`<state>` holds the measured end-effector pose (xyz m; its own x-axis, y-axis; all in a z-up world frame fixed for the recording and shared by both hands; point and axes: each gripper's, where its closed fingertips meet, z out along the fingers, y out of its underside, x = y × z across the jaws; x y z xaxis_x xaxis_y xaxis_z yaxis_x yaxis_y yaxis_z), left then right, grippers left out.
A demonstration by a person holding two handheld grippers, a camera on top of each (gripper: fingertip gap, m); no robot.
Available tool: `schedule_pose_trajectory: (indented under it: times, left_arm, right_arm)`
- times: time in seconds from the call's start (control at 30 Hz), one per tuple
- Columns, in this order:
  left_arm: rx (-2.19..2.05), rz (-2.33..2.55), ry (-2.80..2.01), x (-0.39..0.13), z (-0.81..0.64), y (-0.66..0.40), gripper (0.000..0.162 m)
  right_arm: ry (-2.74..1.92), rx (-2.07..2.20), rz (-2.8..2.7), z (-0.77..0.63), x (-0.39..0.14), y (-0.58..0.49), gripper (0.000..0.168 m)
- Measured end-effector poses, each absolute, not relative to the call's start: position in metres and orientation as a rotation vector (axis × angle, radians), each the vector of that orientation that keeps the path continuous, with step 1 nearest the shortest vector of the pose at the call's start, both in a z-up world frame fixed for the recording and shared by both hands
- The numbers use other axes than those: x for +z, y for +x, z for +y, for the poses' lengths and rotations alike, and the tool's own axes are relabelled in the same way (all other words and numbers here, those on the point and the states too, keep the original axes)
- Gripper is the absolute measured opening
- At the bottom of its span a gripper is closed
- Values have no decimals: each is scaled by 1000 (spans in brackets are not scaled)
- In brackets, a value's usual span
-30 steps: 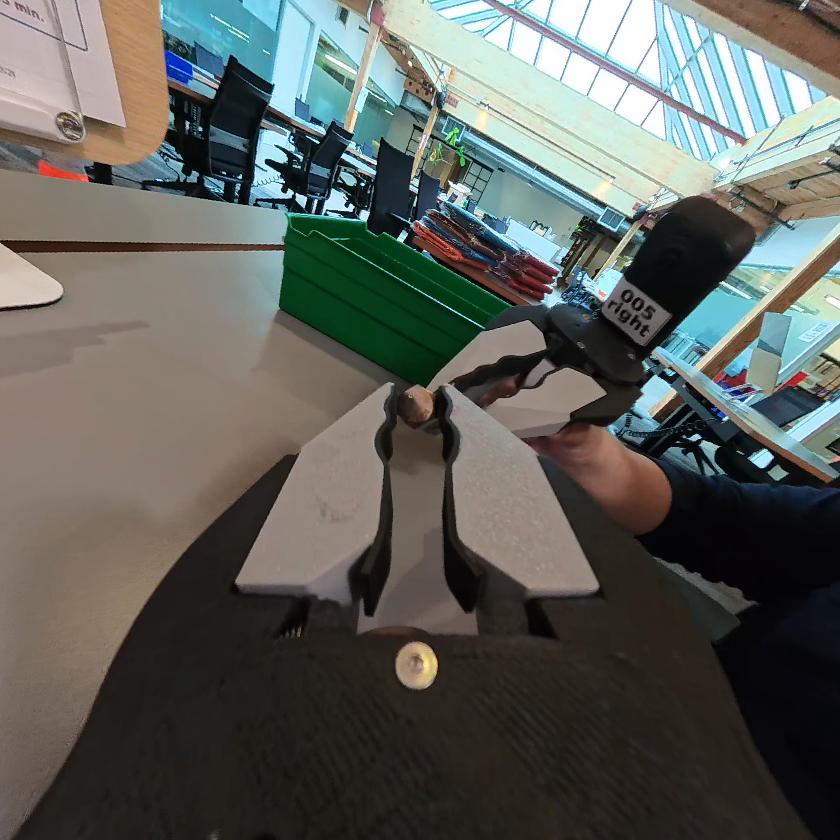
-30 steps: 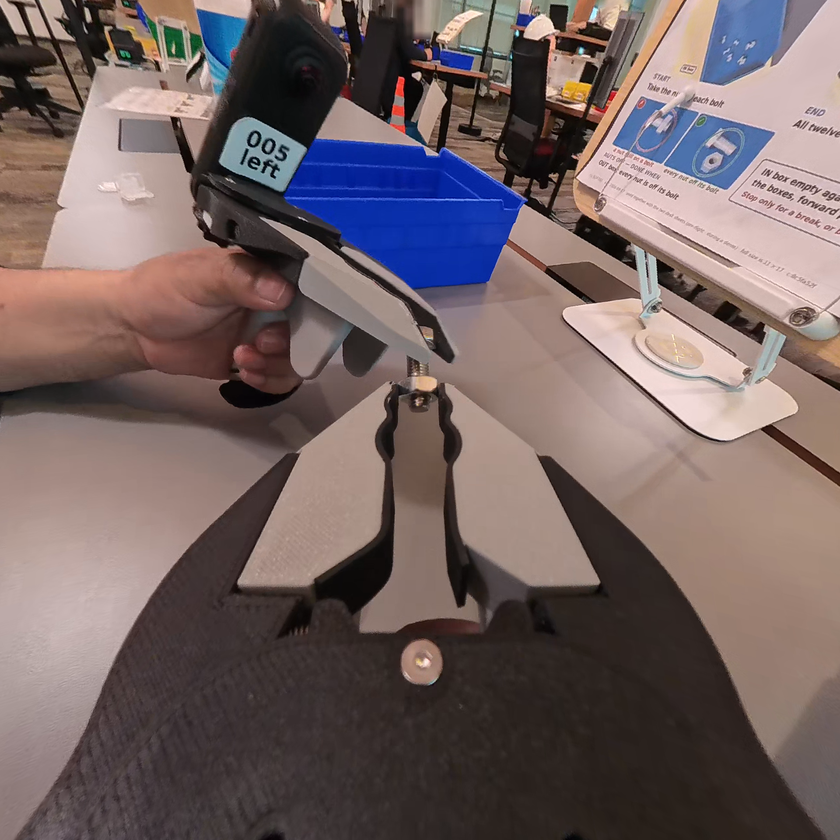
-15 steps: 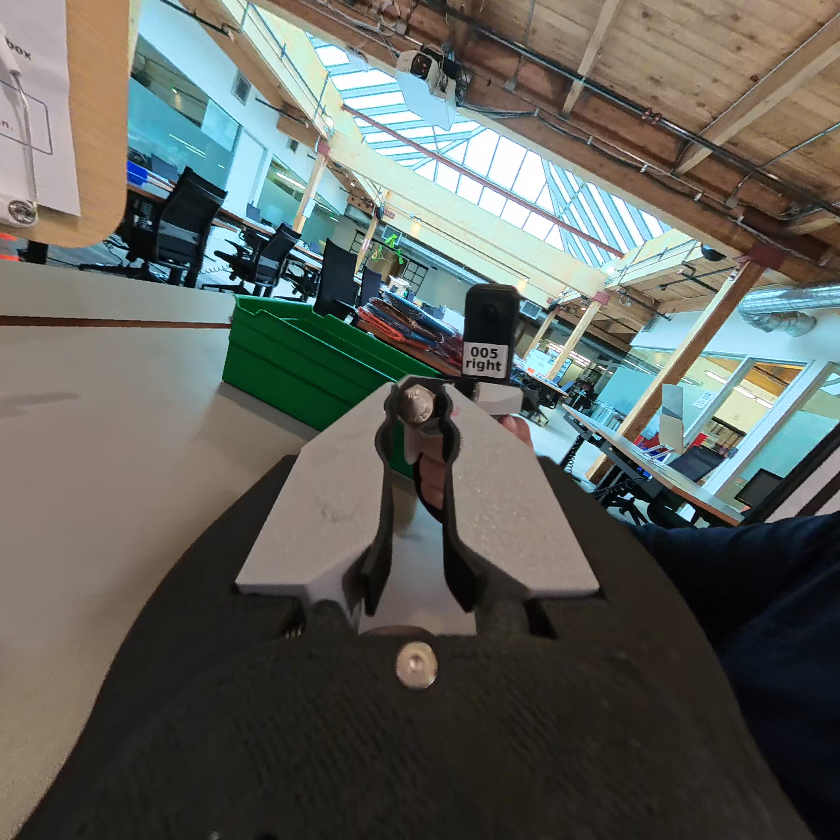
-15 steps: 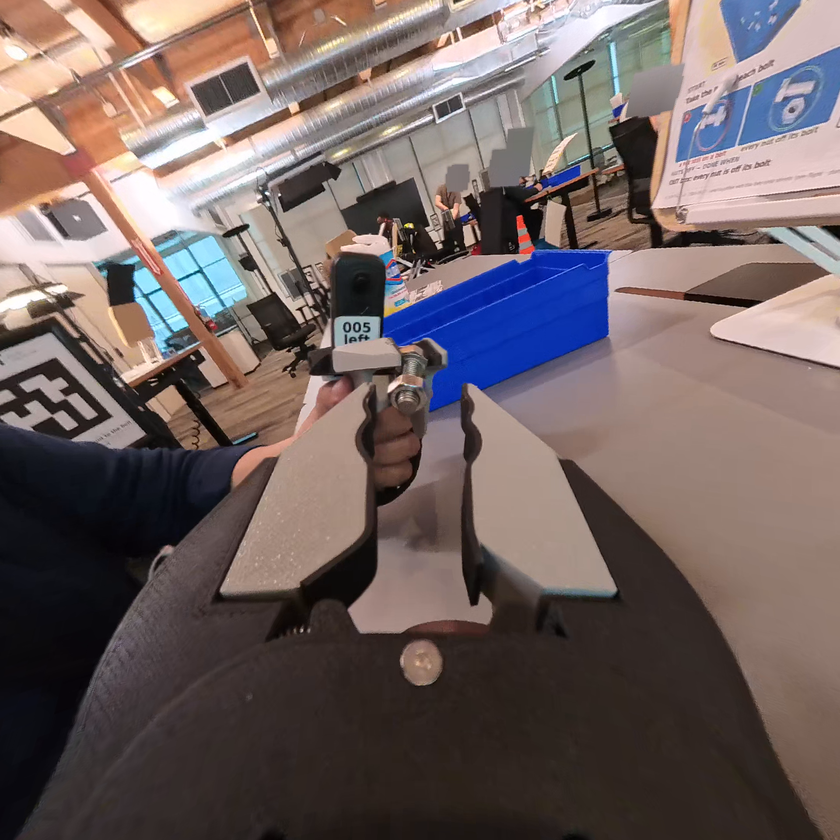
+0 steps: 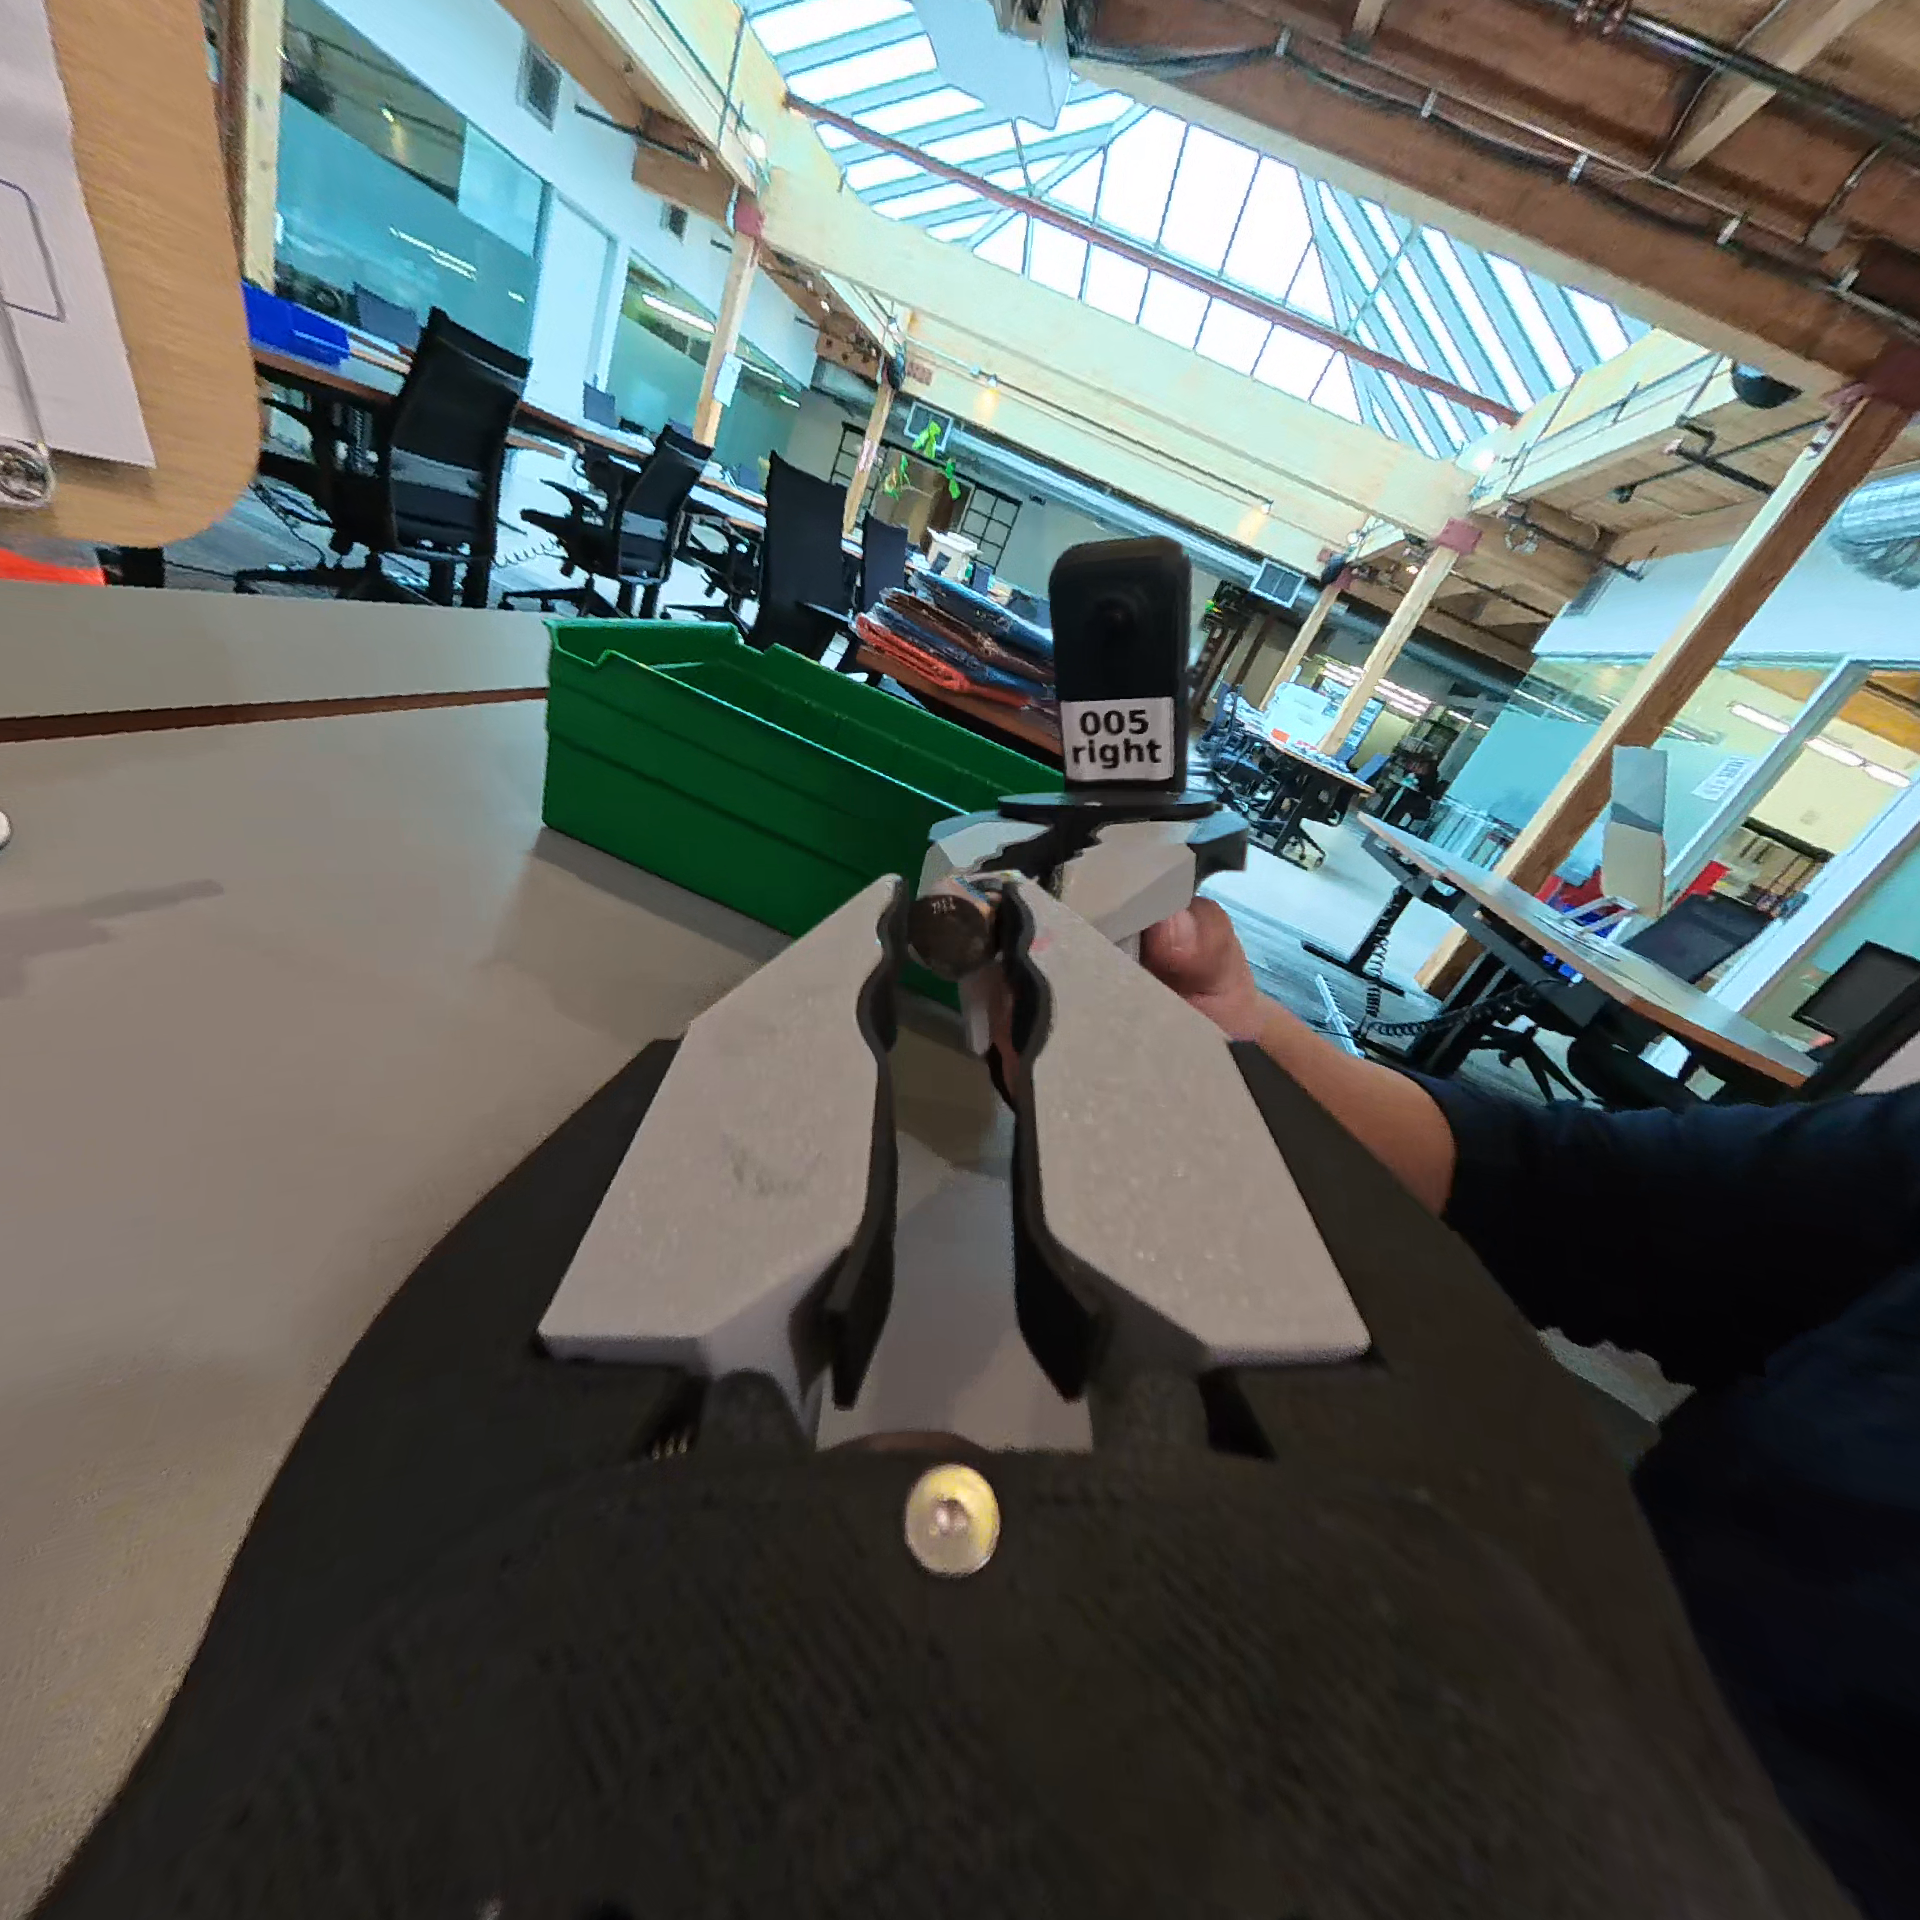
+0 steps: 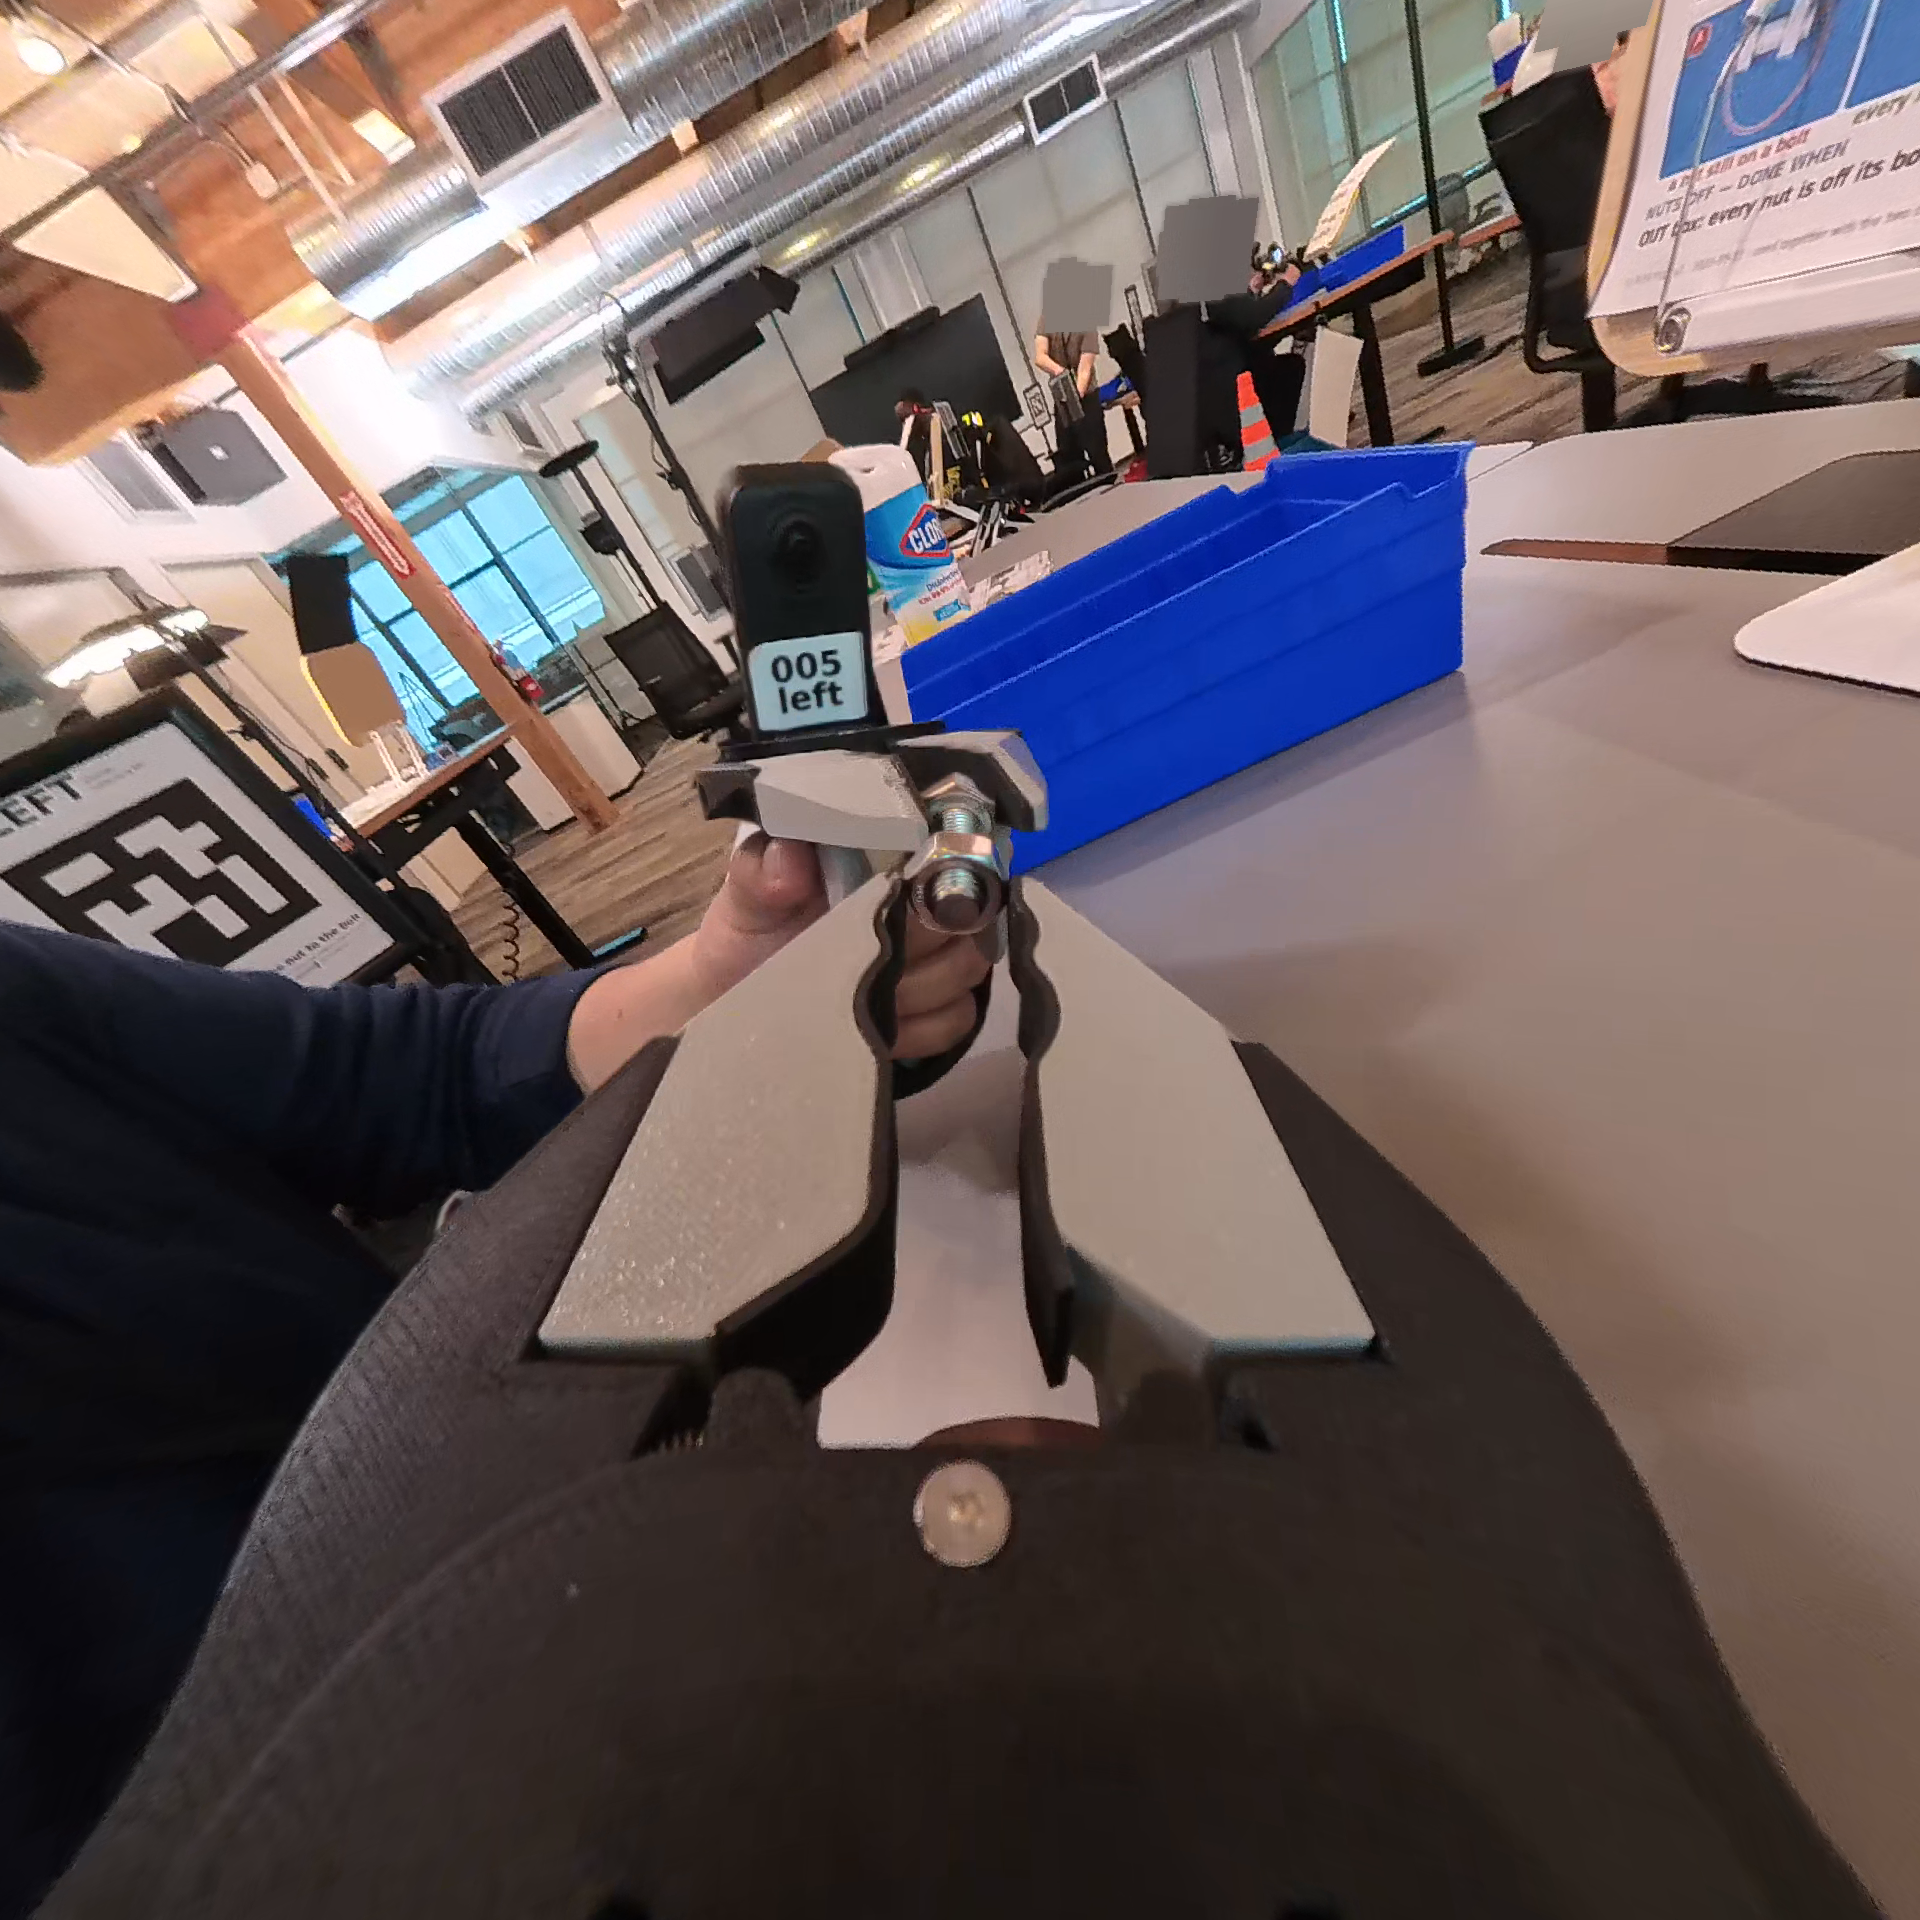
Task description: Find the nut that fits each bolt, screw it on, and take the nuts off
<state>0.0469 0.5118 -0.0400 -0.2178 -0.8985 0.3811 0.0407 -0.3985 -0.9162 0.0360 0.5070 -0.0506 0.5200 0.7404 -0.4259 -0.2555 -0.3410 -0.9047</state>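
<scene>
1. While my left gripper [image 5: 951, 940] clamps the bolt [image 5: 948, 933] by its head, both tools are held up over the table [image 5: 312, 987], so the bolt has no support beneath it.
2. My right gripper [image 6: 961, 914] stands narrowly parted around the nut [image 6: 958, 844] at the bolt's threaded tip; I cannot tell whether its fingers [image 6: 774, 1122] press the nut or merely flank it.
3. Risk: if those fingers close off-centre on the nut's corners, they may slip round it and the nut will not turn.
4. Risk: any tilt between the two tools would, in my judgement, bind the nut on the thread.
5. Risk: a turning force could rotate the round head within my left grip, since it is held only by pinch.
6. Risk: a nut freed without a firm hold would drop to the table, well short of the blue bin [image 6: 1195, 634] or green bin [image 5: 748, 769].
</scene>
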Motion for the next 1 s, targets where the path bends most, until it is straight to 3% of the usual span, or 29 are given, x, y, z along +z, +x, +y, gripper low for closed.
schedule_pose_trajectory:
  times: [0.23,0.47,0.67,0.83,1.0]
  left_arm:
    - [-1774,1251,-1407,-61,512,34,22]
    - [-1403,1570,-1497,-107,518,15,32]
    - [-1248,1670,-1466,-123,509,21,32]
    - [-1075,1707,-1418,-133,508,27,17]
    - [-989,1670,-1422,-136,513,34,21]
  right_arm:
    - [-1689,989,-474,508,-62,36,16]
    - [-1857,814,-606,508,-94,32,16]
    - [-1932,744,-671,508,-112,25,16]
    - [-1955,748,-644,510,-114,26,16]
    - [-1984,785,-583,512,-117,29,16]
